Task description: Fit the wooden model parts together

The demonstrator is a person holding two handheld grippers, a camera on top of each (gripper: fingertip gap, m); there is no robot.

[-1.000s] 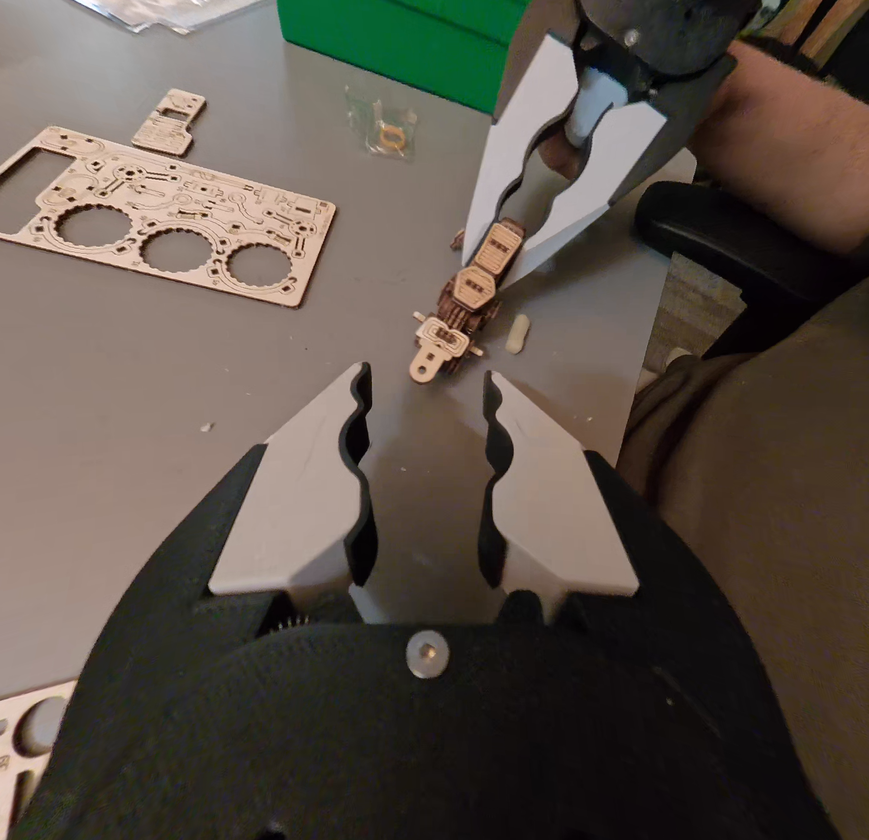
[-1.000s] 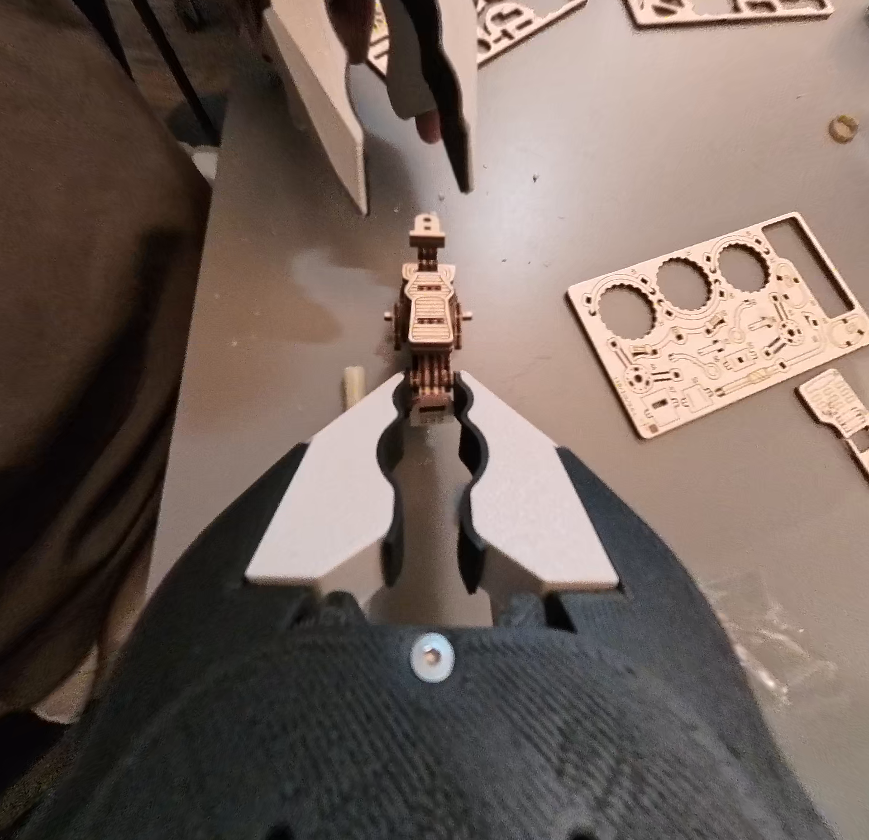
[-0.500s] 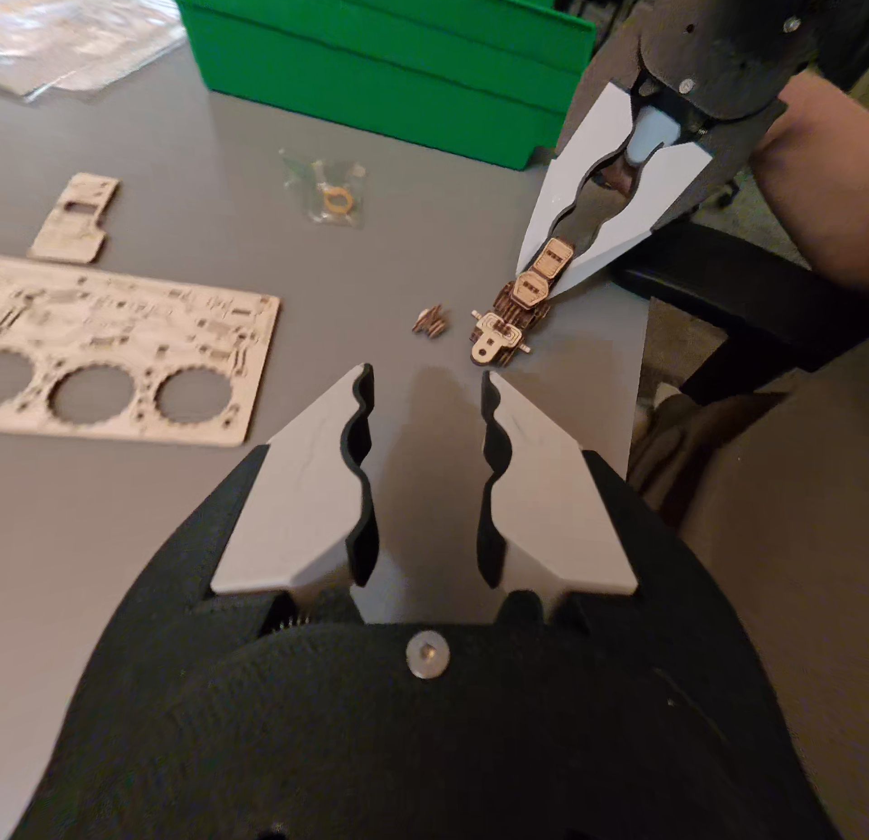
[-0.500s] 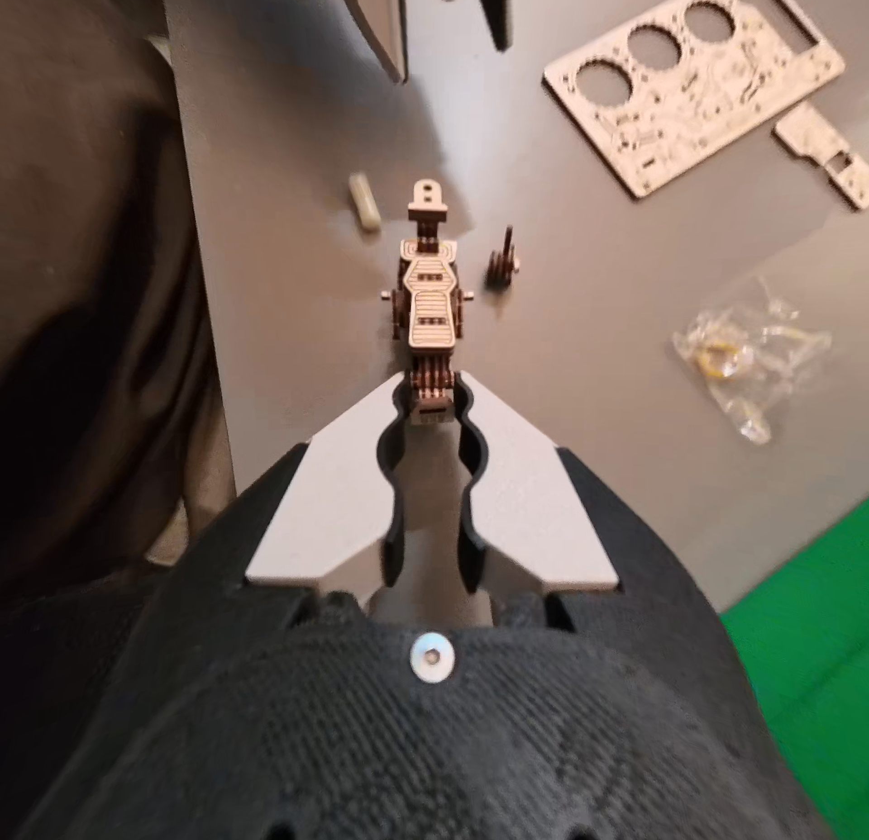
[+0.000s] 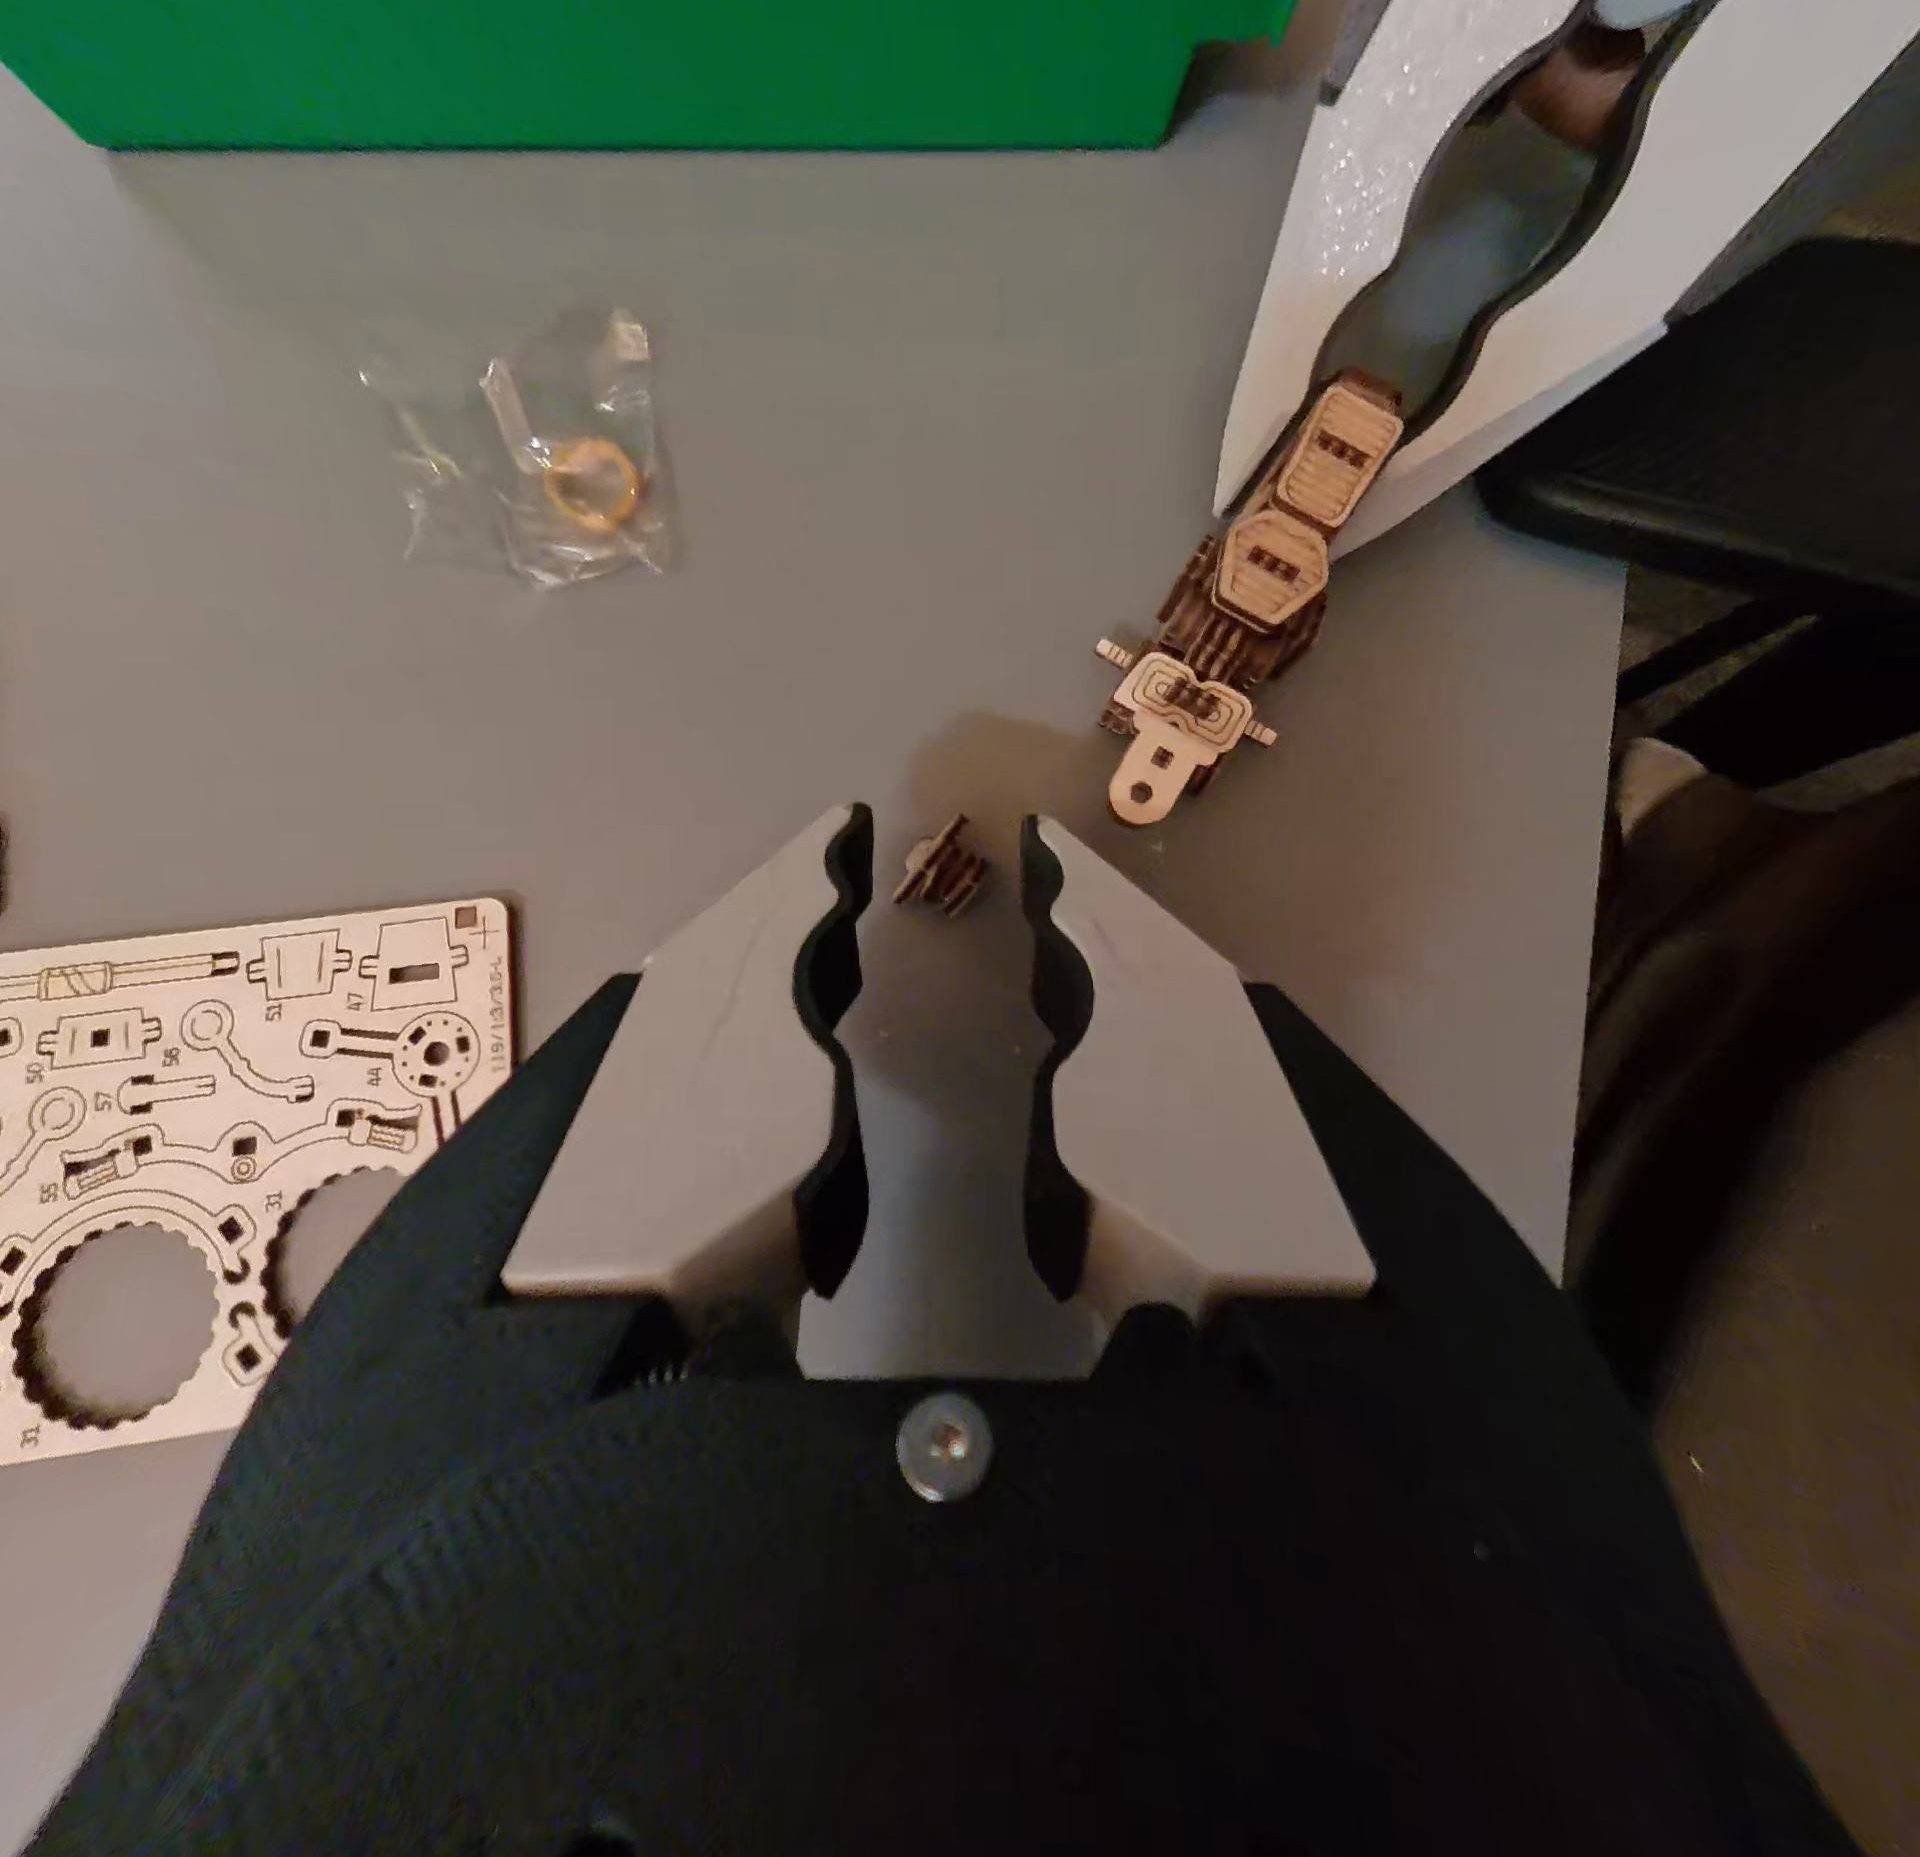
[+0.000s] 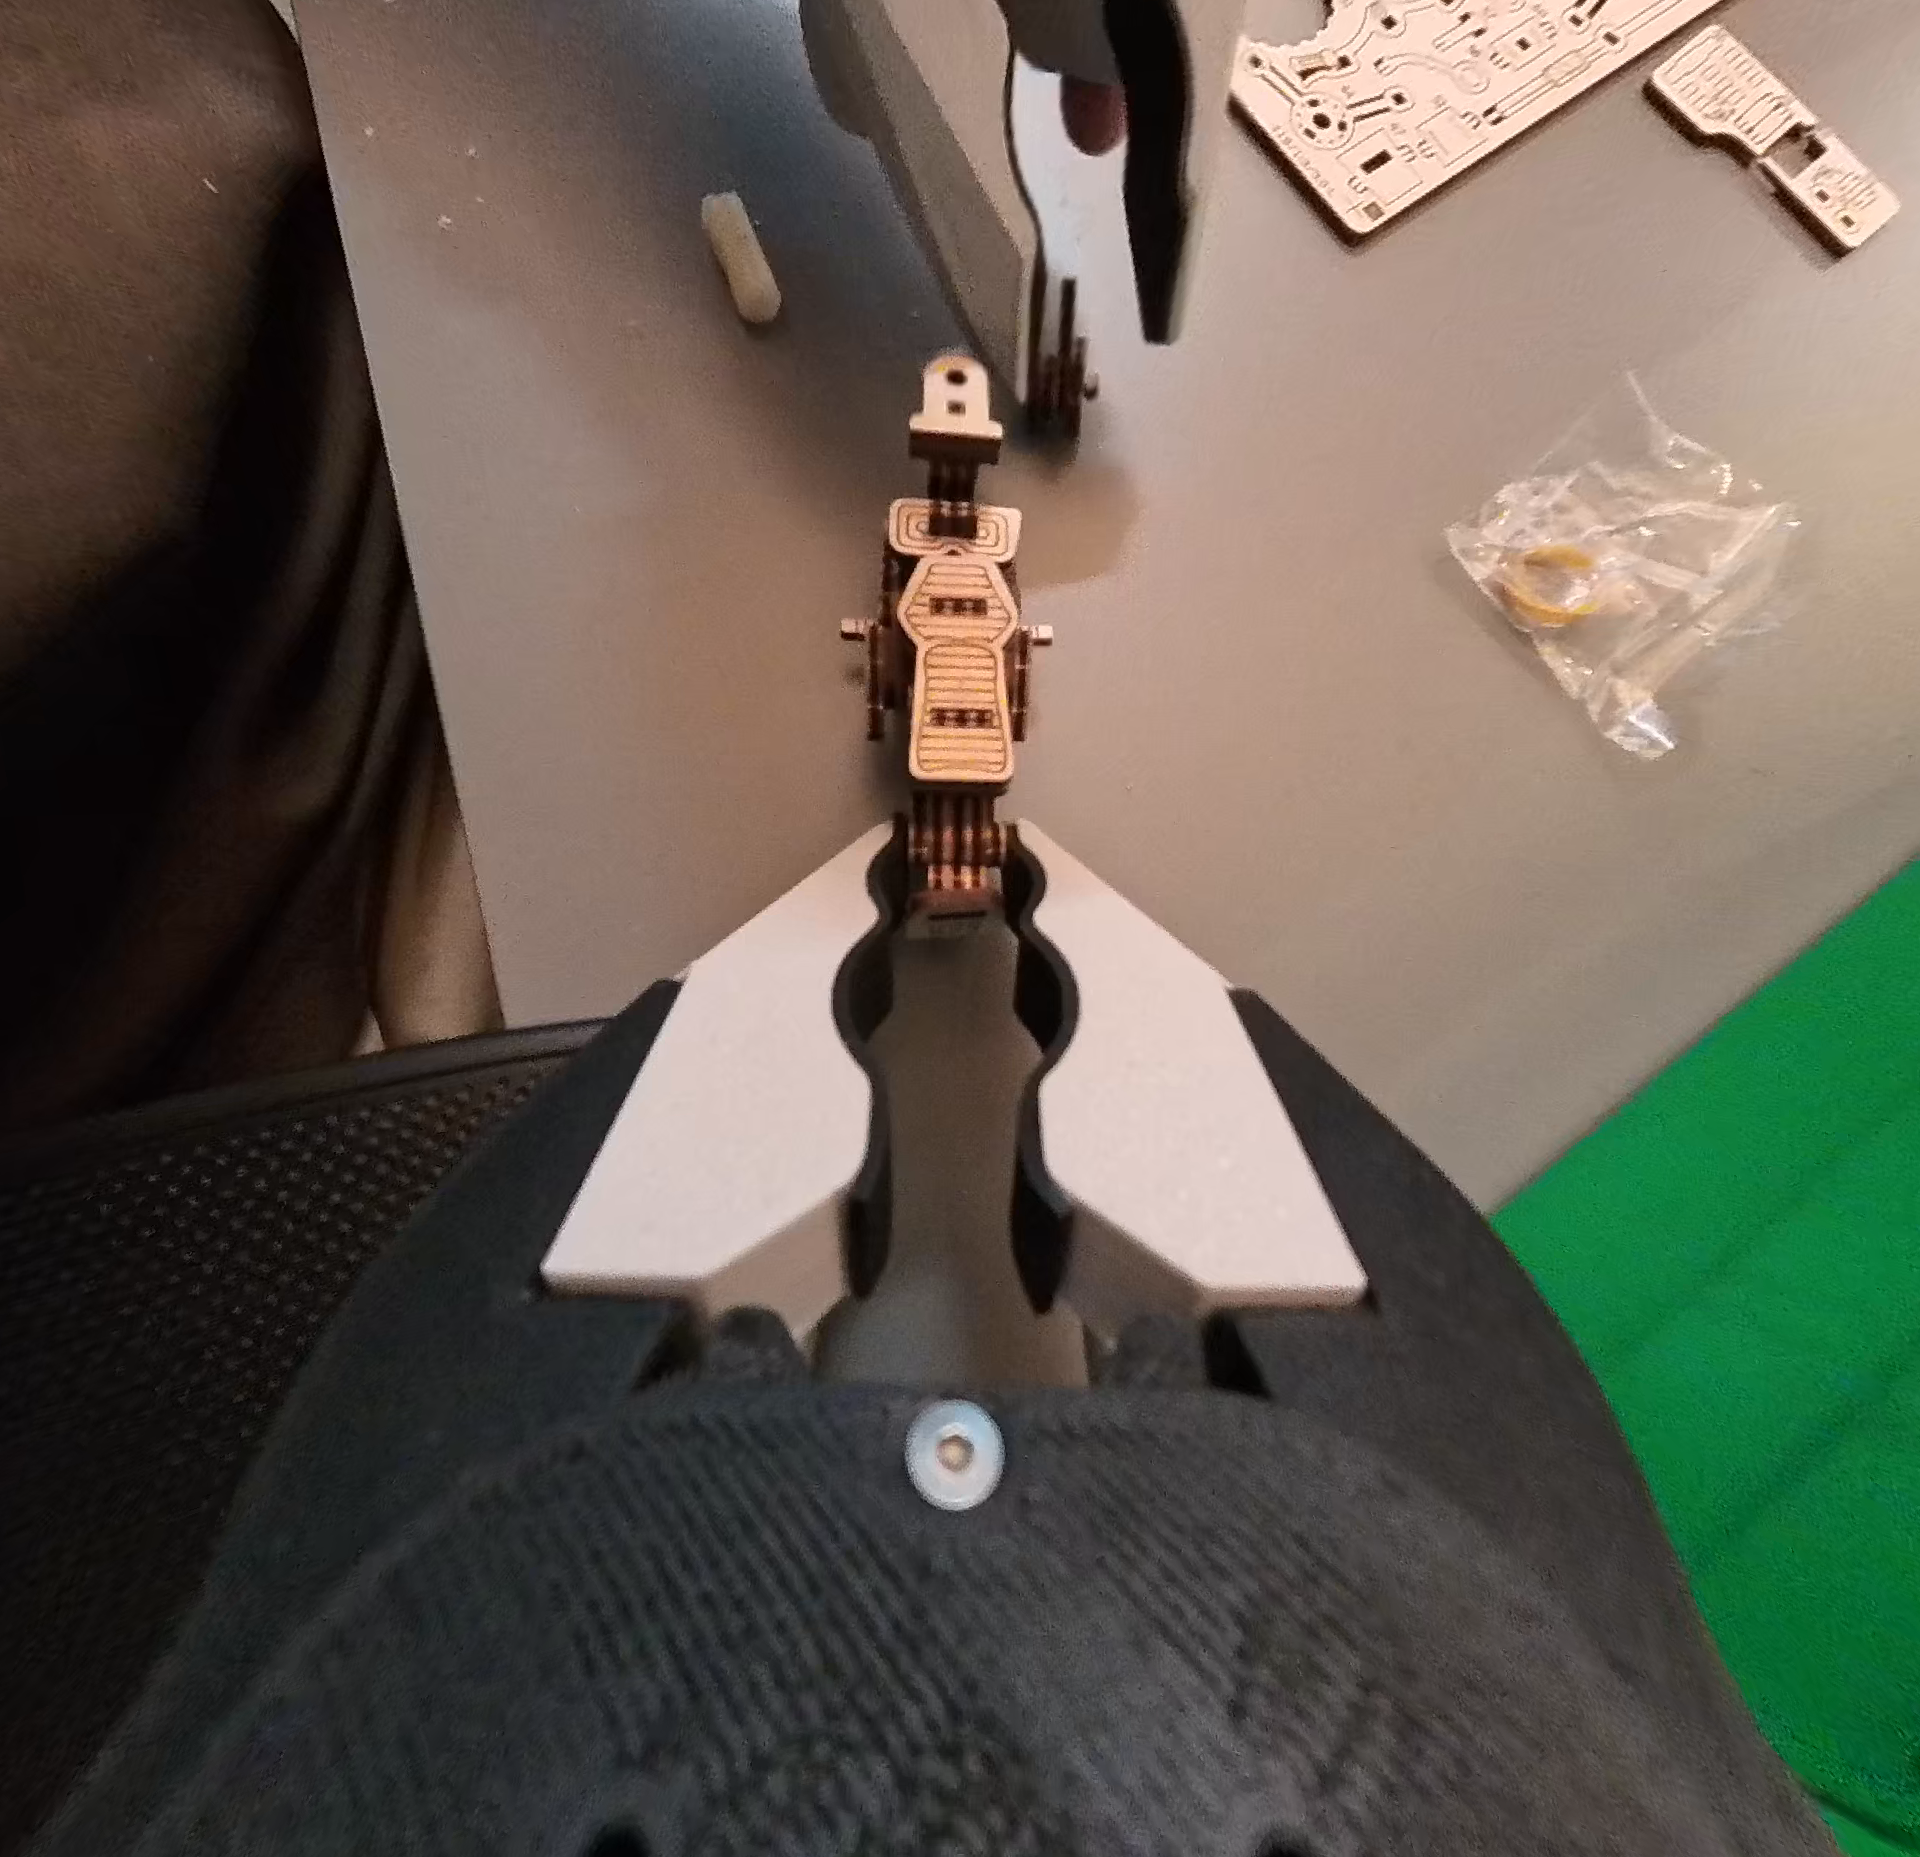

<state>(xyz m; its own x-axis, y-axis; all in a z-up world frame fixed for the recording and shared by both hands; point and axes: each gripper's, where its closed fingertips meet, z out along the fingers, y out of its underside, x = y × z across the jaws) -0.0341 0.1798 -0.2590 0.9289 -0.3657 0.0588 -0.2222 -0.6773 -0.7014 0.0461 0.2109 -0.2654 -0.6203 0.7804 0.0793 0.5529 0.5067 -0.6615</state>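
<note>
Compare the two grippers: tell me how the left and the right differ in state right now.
The left gripper is open, its fingers either side of a small dark wooden part without touching it; the right gripper is shut on the wooden model. The left one holds nothing; the right holds the model by one end near the grey table edge. Both have grey fingers with wavy black pads.

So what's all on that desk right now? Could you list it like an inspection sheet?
Surface: grey table, matte.
Job's things: wooden model, held at its rear end; small wooden part lying between the left jaws; wooden parts sheet; smaller wooden piece.
Clutter: clear plastic bag with a yellow ring; white peg; green bin.
Grippers: left gripper open; right gripper shut on the model.
Cables: nothing seen.
Surroundings: black chair.
</note>
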